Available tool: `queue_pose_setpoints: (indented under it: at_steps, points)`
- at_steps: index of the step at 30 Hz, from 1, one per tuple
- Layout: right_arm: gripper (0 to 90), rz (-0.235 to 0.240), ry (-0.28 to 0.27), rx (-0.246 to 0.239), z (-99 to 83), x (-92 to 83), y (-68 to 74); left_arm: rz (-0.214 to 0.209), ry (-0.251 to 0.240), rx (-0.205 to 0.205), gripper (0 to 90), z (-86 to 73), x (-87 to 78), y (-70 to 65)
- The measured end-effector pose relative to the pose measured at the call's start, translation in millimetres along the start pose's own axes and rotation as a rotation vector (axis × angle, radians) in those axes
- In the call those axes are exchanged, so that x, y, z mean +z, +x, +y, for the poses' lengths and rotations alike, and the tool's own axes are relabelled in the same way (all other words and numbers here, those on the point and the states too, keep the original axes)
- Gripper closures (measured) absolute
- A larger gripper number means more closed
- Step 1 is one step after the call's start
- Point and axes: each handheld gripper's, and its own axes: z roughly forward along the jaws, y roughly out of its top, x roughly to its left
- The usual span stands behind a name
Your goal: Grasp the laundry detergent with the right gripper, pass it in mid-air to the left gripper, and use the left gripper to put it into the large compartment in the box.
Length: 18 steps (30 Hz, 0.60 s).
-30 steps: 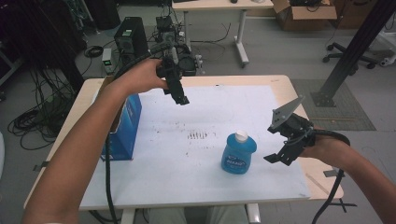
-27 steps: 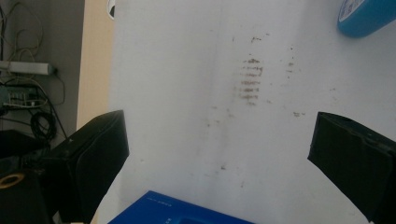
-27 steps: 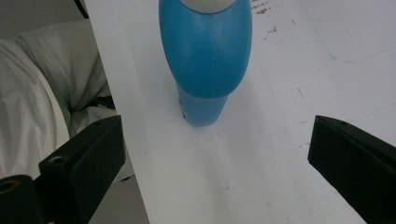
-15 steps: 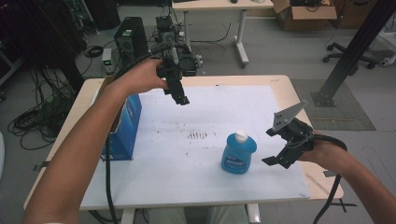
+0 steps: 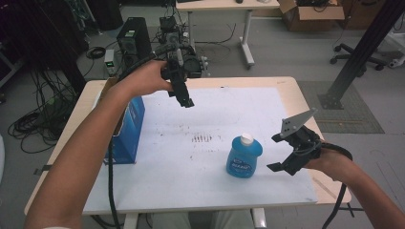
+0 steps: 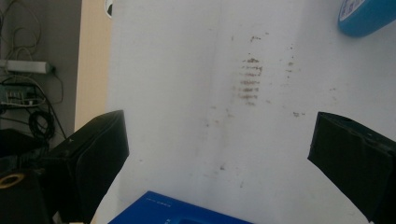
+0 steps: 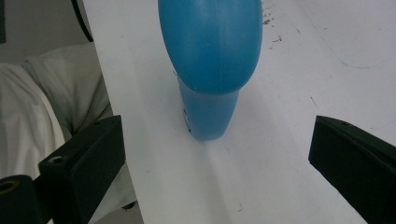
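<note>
blue bottle (image 5: 243, 160) stands upright, cap up; right gripper (image 5: 289, 155) beside it, jaws spread.

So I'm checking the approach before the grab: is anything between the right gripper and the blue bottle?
Nothing visible. The right gripper sits just beside the blue bottle with its jaws wide open, and bare white table lies between them. The blue box stands far off at the table's left side.

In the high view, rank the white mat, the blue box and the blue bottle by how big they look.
1. white mat, by far the largest, covering most of the tabletop.
2. blue box, at the mat's left edge, partly hidden by the forearm.
3. blue bottle, smallest, standing upright near the right claw.
</note>
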Motion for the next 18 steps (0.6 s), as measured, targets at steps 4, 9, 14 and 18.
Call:
queue_pose_setpoints:
  at_steps: [4,9,14,18]
  points:
    - [3.3,0.003,-0.016,0.000,-3.5,4.0,0.8,-0.002,0.001,-0.002,5.2,0.7,0.4,-0.2]
    - [3.3,0.007,-0.057,0.003,-9.3,8.1,0.9,0.000,0.000,-0.002,5.2,1.3,0.8,-0.8]
    - [3.5,0.013,-0.083,0.000,-11.8,10.0,1.1,-0.001,0.002,-0.001,5.2,1.4,0.8,-0.6]
    - [3.5,0.020,-0.116,0.002,-15.9,11.7,0.0,-0.001,0.003,-0.004,5.2,1.0,1.1,-0.4]
